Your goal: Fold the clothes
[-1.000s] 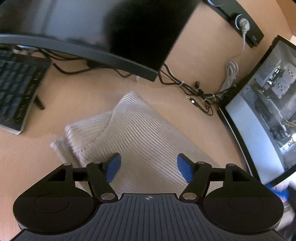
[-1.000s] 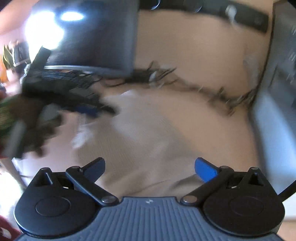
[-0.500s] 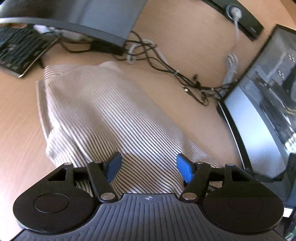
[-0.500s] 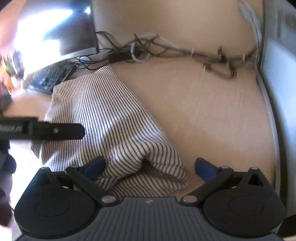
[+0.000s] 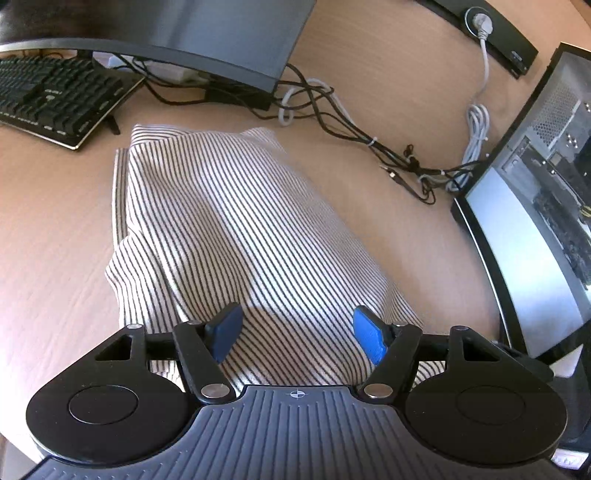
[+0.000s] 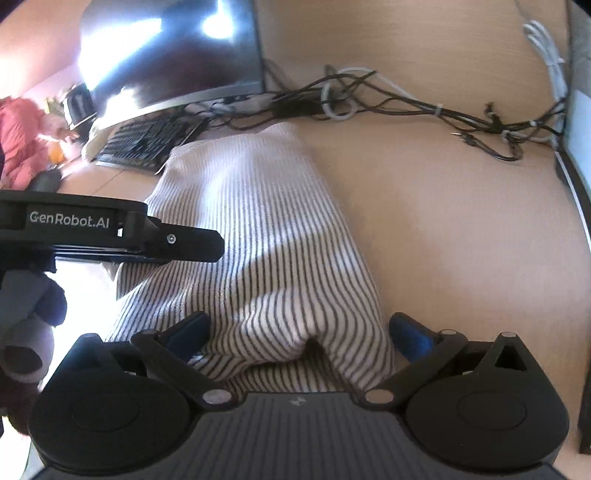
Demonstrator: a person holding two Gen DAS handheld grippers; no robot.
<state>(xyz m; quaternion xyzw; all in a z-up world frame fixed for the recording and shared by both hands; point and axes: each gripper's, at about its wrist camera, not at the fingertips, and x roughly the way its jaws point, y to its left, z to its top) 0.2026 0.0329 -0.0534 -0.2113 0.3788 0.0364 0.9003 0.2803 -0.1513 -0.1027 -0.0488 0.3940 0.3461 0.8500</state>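
One striped garment [image 5: 236,221] on my desk [image 5: 55,229], folded into a long bundle that runs from near the keyboard [image 5: 55,99] toward me. White with thin dark stripes. Its near end lies under both grippers.

Left gripper [image 5: 297,334]: fingers [image 5: 225,332] stand apart, hovering over the near end of the cloth, nothing pinched between the blue pads. Right gripper [image 6: 299,338]: fingers [image 6: 410,338] spread wider, a puckered fold of the garment sits between them, but the pads do not press on it. From the right wrist view I see the left gripper's black body just beside the cloth's left edge.

Count: two monitors, one curved [image 5: 177,33] at the back, one [image 5: 535,206] along the right. One keyboard, back left. One tangle of cables [image 5: 351,125] between the monitors, plus a white cable [image 5: 480,122] running up to a black power strip [image 5: 491,26].

Edges: the garment's far end stops short of the curved monitor's foot and the cables. Bare desk lies on the left, and a strip on the right before the second monitor.
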